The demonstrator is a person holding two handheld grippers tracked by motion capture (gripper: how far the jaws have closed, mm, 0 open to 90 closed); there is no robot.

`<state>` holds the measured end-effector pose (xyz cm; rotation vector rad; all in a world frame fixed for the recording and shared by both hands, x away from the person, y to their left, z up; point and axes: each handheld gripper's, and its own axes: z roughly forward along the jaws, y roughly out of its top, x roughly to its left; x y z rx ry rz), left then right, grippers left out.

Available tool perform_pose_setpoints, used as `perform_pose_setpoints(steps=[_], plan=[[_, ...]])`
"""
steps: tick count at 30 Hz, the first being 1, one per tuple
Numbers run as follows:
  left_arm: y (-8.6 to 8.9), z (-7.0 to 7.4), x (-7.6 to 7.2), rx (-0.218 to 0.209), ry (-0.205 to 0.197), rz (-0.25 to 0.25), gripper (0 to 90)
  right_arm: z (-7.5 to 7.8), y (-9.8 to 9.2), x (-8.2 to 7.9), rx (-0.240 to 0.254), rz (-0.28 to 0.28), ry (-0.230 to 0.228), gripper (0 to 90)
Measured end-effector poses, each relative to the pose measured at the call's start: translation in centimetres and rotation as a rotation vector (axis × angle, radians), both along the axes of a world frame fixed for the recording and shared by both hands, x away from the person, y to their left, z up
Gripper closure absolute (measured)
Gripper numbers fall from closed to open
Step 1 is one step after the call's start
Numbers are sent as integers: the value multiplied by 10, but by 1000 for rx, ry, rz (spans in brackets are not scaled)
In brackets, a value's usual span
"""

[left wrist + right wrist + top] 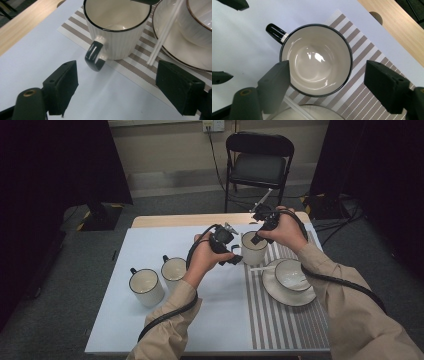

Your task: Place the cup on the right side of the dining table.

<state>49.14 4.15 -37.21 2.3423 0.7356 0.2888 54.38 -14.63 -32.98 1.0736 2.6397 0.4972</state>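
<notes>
With the mug (253, 249) stood on the striped mat's (280, 320) edge at the saucer's (287, 292) eleven o'clock, handle toward nine, both tools, the left tool (117, 87) and right tool (327, 85), jaws apart and empty, are best lifted straight clear so the rim is not clipped.

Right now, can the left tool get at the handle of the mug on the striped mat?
Probably yes. The left tool is open, and the mug's handle lies just ahead between its jaws, over bare table with nothing between.
</notes>
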Motion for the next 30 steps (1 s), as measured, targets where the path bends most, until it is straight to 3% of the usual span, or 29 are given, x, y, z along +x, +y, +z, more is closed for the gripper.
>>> perform_pose_setpoints(steps=[16, 22, 26, 30], plan=[[10, -4, -15, 8, 12, -43, 178, 3, -2, -15, 19, -2, 25, 165], [14, -4, -21, -3, 11, -40, 178, 3, -3, -21, 23, 0, 16, 173], [17, -2, -25, 3, 28, -40, 179, 0, -5, -24, 17, 0, 38, 171], [20, -1, -29, -1, 20, -42, 179, -4, -6, -28, 18, 3, 41, 173]])
